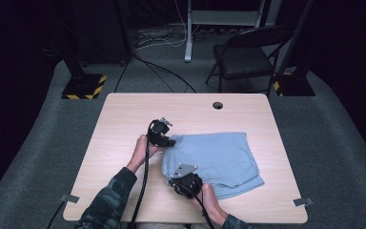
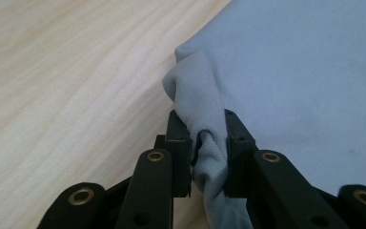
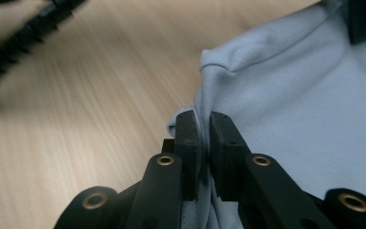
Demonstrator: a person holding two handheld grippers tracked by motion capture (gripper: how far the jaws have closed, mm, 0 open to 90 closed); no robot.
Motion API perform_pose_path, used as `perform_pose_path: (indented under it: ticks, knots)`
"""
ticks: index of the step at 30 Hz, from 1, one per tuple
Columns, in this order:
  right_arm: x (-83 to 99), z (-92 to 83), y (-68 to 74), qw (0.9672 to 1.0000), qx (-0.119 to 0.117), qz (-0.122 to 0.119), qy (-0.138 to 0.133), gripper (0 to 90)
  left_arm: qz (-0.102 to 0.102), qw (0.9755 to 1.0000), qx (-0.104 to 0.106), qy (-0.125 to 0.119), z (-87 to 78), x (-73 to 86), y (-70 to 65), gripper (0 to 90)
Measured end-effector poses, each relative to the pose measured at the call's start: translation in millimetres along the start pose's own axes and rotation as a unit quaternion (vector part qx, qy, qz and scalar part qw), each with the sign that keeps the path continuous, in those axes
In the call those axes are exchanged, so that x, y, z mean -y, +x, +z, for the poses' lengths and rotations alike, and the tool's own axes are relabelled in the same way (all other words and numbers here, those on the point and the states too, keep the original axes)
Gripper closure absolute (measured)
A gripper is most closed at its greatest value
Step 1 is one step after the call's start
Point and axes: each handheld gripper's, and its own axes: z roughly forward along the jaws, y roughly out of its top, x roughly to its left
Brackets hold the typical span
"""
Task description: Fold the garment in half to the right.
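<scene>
- Right gripper (image 1: 180, 177): nearest the table's (image 1: 124, 119) front edge, jaws clamped on the near-left edge of the shirt (image 1: 219, 155); hem pinched thin between the pads (image 3: 188, 138) in the right gripper view.
- Left gripper (image 1: 171, 141): farther back, jaws shut on a bunched fold of the shirt's far-left corner; cloth twisted into a rope between the pads (image 2: 178, 138) in the left gripper view.
- Shirt: light blue, folded, lying flat at table centre, right of both grippers.
- Handling, by judgement: light, soft, limp knit; no stiffness; likely to sag, stretch and drag when lifted.
- Slip risk: low on the bunched fold, higher on the thin hem.
- Hold points: edges and corners on the left side, as now; both grips kept well apart for an even lift.
</scene>
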Motion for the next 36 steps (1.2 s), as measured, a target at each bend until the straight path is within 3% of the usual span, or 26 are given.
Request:
perform_pose_path:
  ticks: [9, 16, 19, 22, 25, 29, 32, 36]
  knots:
    - [-27.9, -24.0, 2.6, 0.997, -0.007, 0.005, -0.076, 82.9, 0.001, 0.999, -0.037, -0.025, -45.6, -9.6, 3.2, 76.8]
    - [-49.4, -26.4, 11.6, 0.9936, -0.015, -0.006, -0.112, 82.9, 0.014, 0.9957, -0.088, -0.028, -84.4, -17.3, 3.7, 76.7]
    - [-53.3, -31.3, 13.8, 0.9913, -0.012, -0.007, -0.131, 82.9, 0.014, 0.9951, -0.089, -0.041, -99.0, -21.4, 2.4, 76.6]
    - [-50.6, -44.6, 11.3, 0.9894, -0.004, 0.001, -0.145, 82.9, 0.022, 0.9953, -0.072, -0.06, -106.1, -32.0, -6.5, 76.6]
    - [-41.2, -65.8, 5.1, 0.9875, 0.014, 0.009, -0.157, 82.9, 0.036, 0.9957, -0.043, -0.073, -99.1, -48.2, -21.3, 76.6]
    - [-20.3, -90.1, -7.6, 0.9875, 0.042, 0.029, -0.149, 82.7, 0.041, 0.9964, -0.003, -0.074, -73.4, -69.4, -39.5, 76.6]
    - [0.9, -97.1, -21.3, 0.989, 0.061, 0.049, -0.125, 82.5, 0.04, 0.9972, 0.013, -0.062, -44.3, -79.0, -50.6, 76.5]
    - [27.1, -90.6, -36.5, 0.9915, 0.077, 0.073, -0.075, 82.4, 0.027, 0.998, 0.033, -0.046, -3.5, -83.5, -59.7, 76.3]
